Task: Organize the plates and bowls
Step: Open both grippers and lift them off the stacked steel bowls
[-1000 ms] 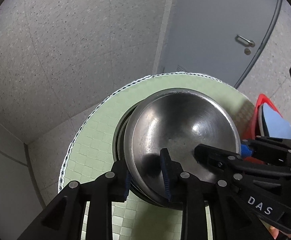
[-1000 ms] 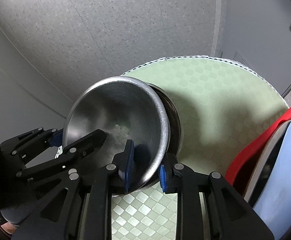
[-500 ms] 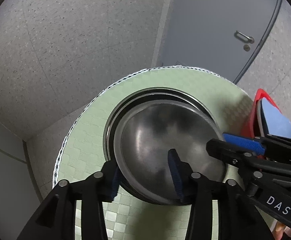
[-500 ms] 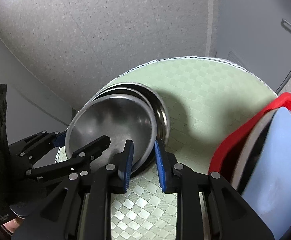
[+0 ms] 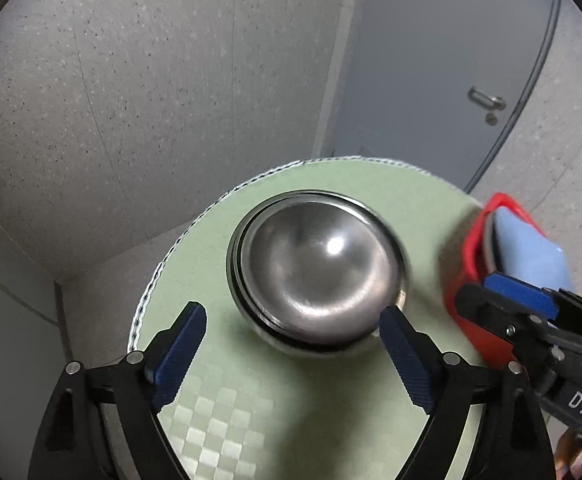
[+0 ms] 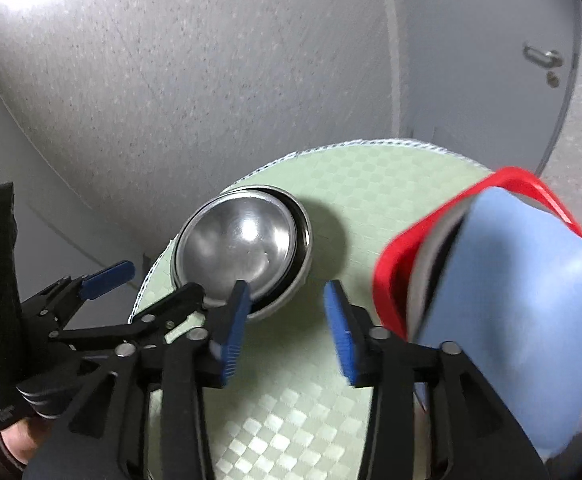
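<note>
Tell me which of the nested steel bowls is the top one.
The inner steel bowl is the top one: its whole shiny inside shows, while the outer bowl beneath shows only a thin rim around it.

A second ago both grippers pinched the tilted rim of the shiny round steel bowl (image 5: 319, 268). It now sits level, nested in the steel bowl beneath. The left gripper (image 5: 291, 356) and right gripper (image 6: 287, 328) have let go, spread wide and drawn back.
</note>
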